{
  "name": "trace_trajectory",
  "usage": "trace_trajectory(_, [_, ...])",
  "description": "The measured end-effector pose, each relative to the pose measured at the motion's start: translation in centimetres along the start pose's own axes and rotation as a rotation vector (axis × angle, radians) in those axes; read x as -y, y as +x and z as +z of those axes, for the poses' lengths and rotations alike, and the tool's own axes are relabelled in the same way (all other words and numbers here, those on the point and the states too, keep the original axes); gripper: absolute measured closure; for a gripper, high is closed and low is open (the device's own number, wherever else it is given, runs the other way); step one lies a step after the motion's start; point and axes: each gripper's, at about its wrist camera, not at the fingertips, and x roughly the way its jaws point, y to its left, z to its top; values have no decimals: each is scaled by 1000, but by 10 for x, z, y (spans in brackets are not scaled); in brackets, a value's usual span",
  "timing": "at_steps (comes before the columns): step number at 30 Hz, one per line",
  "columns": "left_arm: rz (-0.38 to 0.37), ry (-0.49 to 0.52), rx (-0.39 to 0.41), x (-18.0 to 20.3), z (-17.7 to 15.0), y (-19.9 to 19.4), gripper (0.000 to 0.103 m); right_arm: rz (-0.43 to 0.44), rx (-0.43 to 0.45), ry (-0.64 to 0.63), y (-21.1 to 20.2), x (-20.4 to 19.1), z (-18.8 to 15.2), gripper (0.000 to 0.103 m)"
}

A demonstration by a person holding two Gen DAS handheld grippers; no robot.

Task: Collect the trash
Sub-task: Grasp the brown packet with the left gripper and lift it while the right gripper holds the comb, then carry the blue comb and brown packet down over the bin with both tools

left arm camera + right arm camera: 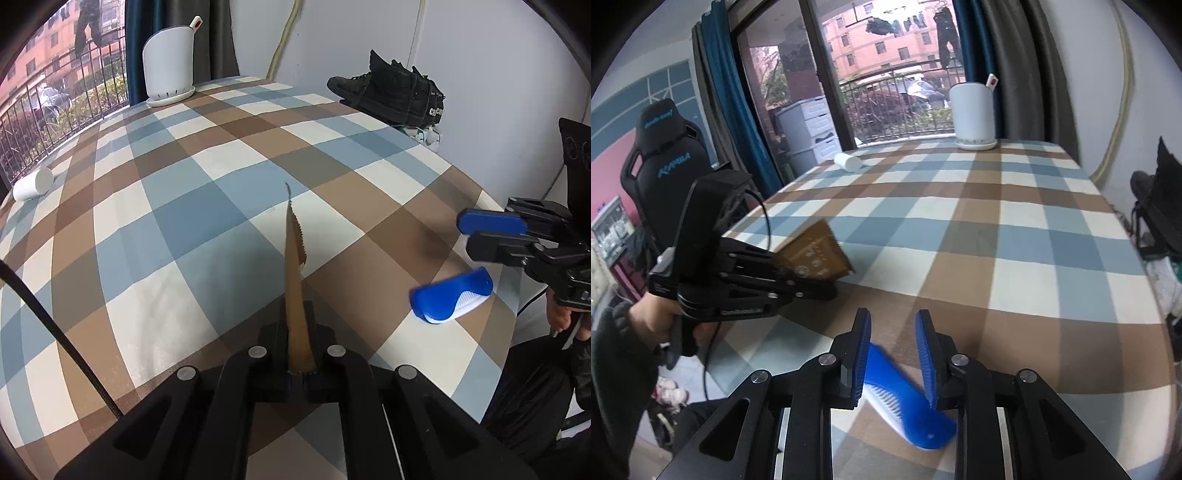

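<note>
The black gaming chair (661, 162) at far left carries blue lettering across its backrest that reads roughly "KARNA", with a smaller blurred line on the headrest. The black shoes (391, 92) at far right show white letters "CH".

The left wrist camera is looking down close along its tongs (301, 332) across the checked surface (184, 229); the right wrist camera is facing the window. Both are sharing the blue brush (452, 293).

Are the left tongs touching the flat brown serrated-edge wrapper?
Touching. The left wrist view shows the left tongs shut on the flat brown serrated-edge wrapper, pads pressed against both faces; the right wrist view shows it lifted off the checked tablecloth.
</note>
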Motion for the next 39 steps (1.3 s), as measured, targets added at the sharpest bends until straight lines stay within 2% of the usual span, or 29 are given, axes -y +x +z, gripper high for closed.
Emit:
trace_trajectory(2, [-2,-1,3,1,0,0,103,-10,-11,-23,-1,-1,-3,68])
trace_trajectory(4, [-9,5,15,3,-1,-2,103,-19,-27,-67,-1,-4,-9,53])
trace_trajectory(5, [-12,4,22,4,-1,-4,103,-22,-35,-87,-1,-6,-13,51])
trace_trajectory(20, [-1,-8,119,7,0,-42,103,-28,-159,-253,19,-19,-35,50])
trace_trajectory(21, [-4,-9,126,7,-1,-44,103,-23,-162,-253,19,-18,-34,52])
trace_trajectory(22, [-6,-11,136,7,-2,-48,103,-25,-163,-253,19,-17,-33,64])
trace_trajectory(24, [-7,-17,147,6,-5,-54,103,-22,-176,-243,19,-13,-31,74])
trace_trajectory(28, [-5,-16,174,7,-10,-63,103,-13,-174,-225,19,-14,-29,75])
trace_trajectory(31, [0,-25,192,7,-14,-71,103,30,-141,-144,16,-9,-20,75])
trace_trajectory(37, [17,-37,220,8,-21,-83,103,68,-70,-75,9,-16,1,75])
trace_trajectory(39, [23,-40,226,8,-24,-85,103,73,-70,-64,11,-21,4,75])
